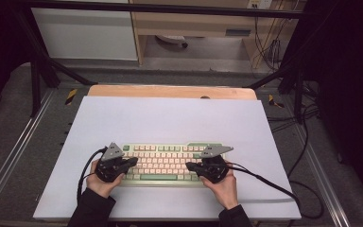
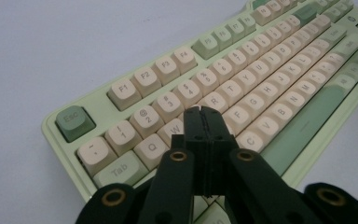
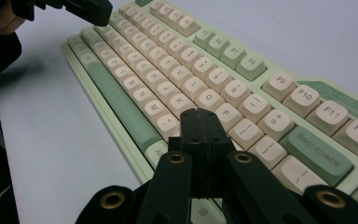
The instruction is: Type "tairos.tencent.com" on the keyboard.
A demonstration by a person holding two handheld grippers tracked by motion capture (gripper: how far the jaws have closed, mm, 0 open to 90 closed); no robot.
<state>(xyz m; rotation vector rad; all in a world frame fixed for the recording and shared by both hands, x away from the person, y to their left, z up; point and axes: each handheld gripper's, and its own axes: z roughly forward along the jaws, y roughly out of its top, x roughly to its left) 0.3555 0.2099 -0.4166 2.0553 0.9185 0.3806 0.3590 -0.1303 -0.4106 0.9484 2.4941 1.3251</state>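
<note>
The keyboard (image 1: 163, 163) lies on the white table sheet (image 1: 170, 118), near its front edge. The left gripper (image 2: 201, 109) has its jaws pressed together, empty, over the left-hand letter keys. The right gripper (image 3: 197, 112) is likewise closed on nothing, over the right-hand keys.

My left tongs (image 1: 131, 163) and right tongs (image 1: 191, 166) are matt black, each a rounded body topped by a grey three-cornered plate. A black cable trails from each one; the right one's loops off toward the surface's (image 1: 170, 118) right edge. Up close, each pair of jaws is a flat black block, pressed together along a thin seam, carried on two black link arms with brass-coloured ringed pivots and small dark screw holes near the tips. I wear black long sleeves (image 1: 92, 208) that end at the wrists.
</note>
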